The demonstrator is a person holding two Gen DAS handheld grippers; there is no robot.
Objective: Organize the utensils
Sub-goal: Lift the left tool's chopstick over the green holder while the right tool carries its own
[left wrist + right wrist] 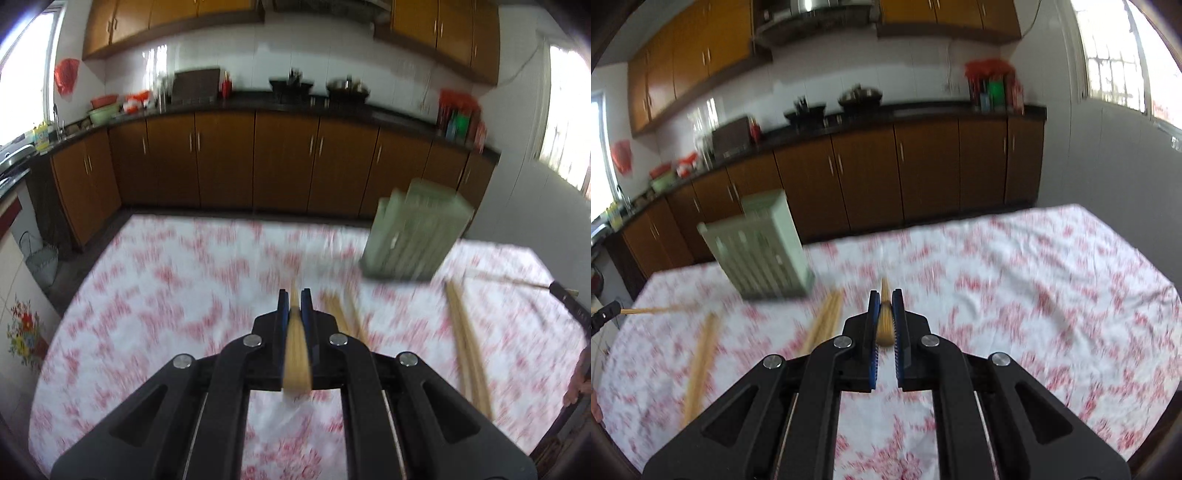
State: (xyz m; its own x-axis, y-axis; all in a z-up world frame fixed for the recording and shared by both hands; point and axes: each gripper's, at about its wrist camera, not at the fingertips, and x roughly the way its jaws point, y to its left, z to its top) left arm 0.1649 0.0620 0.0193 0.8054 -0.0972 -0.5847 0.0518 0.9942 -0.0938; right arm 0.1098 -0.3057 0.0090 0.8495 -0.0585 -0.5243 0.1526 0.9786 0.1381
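In the left wrist view my left gripper [294,300] is shut on a small bundle of wooden chopsticks [295,354] that runs back between its blue pads. A pale green slatted utensil holder [413,232] stands on the table ahead to the right. Loose chopsticks [343,317] lie just right of the gripper, and more chopsticks [469,343] lie farther right. In the right wrist view my right gripper [885,300] is shut on a wooden chopstick [884,321]. The holder [764,247] stands to its left, with loose chopsticks [827,321] lying between them. Both views are motion-blurred.
The table [166,295] wears a red-and-white floral cloth. Brown cabinets [221,158] and a dark counter with pots run along the far wall. At the far left of the right wrist view, the other gripper [604,315] shows with its chopsticks. A hand [580,384] shows at the right edge.
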